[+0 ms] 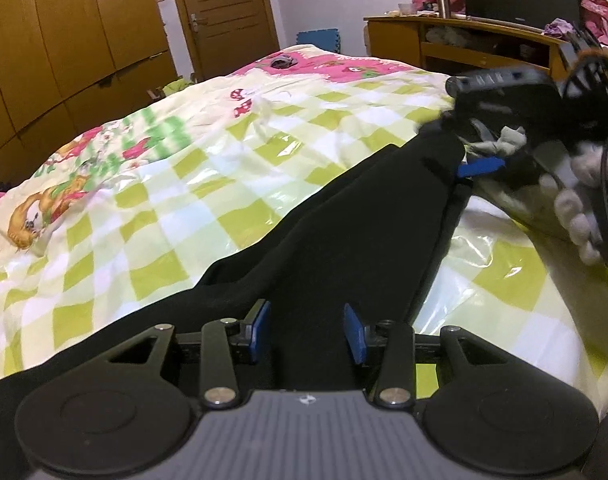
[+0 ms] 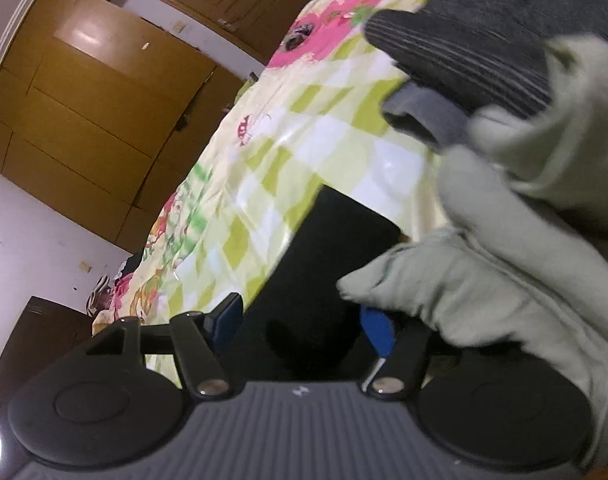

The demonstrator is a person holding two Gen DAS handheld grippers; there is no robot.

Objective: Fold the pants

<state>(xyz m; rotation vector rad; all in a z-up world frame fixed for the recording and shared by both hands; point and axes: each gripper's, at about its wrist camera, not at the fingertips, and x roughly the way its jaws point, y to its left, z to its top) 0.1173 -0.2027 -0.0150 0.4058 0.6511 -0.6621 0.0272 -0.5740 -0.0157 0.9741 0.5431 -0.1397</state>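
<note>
Your pants [image 1: 344, 236] lie on the bed [image 1: 184, 184], a long dark strip running from under your left gripper [image 1: 307, 330] up toward your right gripper [image 1: 478, 168]. Take the pants as the landmark for everything below.

Left gripper: jaws apart, pads on either side of the dark cloth but not pinching it, so it holds nothing. Right gripper [image 2: 304, 326], seen from its own camera: jaws wide, dark cloth beneath them, nothing visibly clamped. Your gloved left hand [image 2: 484, 264] sits right beside its right pad and hides part of it.

What could go wrong from here:

1. You close on only 1 layer. The cloth is black and its edges hardly show against itself, so a jaw could catch the top layer alone and the fold would come out skewed.
2. You snag the sheet. The bed's cover looks thin and glossy just beside the pants; a low pinch at the edge could take it up too and drag it along.
3. The 2 grippers foul each other. At the far end of the pants the right gripper, its cable and your right hand [image 1: 576, 216] crowd together, and both views are blurred there. A hasty closing could nip a glove.
4. Uneven lift. With the grippers at opposite ends of the pants, raising 1 first would probably let the slack middle slide on the slick cover.
</note>
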